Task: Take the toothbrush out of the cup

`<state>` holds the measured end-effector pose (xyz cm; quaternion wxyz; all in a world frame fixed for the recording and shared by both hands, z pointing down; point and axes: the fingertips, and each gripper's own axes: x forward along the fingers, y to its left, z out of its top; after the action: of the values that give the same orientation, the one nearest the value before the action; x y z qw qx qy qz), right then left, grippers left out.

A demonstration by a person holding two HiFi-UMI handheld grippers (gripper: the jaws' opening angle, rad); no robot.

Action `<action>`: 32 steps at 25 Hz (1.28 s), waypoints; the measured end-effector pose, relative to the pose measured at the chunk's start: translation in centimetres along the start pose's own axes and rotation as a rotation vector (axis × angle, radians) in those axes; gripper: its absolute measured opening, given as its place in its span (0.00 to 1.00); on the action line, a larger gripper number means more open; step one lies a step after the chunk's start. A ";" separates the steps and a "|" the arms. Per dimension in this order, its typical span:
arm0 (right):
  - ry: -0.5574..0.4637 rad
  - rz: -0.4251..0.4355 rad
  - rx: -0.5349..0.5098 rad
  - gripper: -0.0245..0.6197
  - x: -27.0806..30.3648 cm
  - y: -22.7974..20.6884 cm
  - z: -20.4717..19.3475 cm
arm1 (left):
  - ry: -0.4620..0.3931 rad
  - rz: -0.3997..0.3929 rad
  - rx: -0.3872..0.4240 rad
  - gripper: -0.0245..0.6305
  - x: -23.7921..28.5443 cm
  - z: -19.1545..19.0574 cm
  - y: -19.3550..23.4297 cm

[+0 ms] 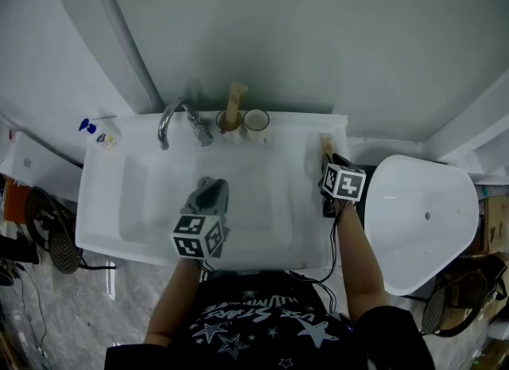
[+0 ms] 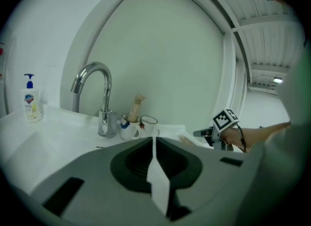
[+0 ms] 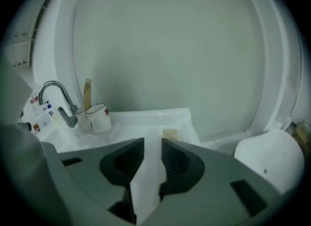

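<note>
Sink [image 1: 103,201]: white. The wide basin is left open between the faucet [image 1: 176,118] and the front rim. The narrow right ledge is bounded by the wall behind and a white fixture [image 1: 421,225] beside it.

Toothbrush [image 1: 326,145]: pale beige and slim, laid flat on that ledge, outside the cups, just ahead of the right gripper [image 3: 151,142], whose jaws are held spread and empty.

Left gripper [image 2: 153,145]: held over the basin, jaws pressed together with nothing pinched.

Two cups [image 1: 256,123] are set beside the faucet. A beige stick [image 1: 235,98] is stood in the cup nearer the faucet.
</note>
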<state>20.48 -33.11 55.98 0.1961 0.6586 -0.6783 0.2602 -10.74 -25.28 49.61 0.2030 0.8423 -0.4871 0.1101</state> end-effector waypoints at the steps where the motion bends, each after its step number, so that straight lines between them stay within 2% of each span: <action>1: -0.020 0.016 -0.004 0.22 -0.3 1.1 0.5 | -0.003 0.000 0.002 0.08 -0.3 0.1 0.4; 5: -0.103 0.090 -0.023 0.22 -1.3 6.1 2.6 | -0.020 0.007 0.003 0.08 -1.5 0.8 2.3; 15: -0.205 0.223 -0.051 0.22 -0.8 17.9 6.1 | -0.061 0.035 0.005 0.08 -4.1 2.9 8.8; 24: -0.241 0.270 -0.062 0.20 1.1 24.5 8.2 | -0.086 0.058 0.027 0.08 -5.7 4.2 13.9; 32: -0.240 0.252 -0.069 0.20 4.2 27.2 9.5 | -0.094 0.071 0.025 0.08 -5.7 5.1 17.5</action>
<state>-6.13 -42.38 48.48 0.1022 0.5876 -0.7825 0.1786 -28.78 -30.91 46.94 0.1654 0.8312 -0.5241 0.0839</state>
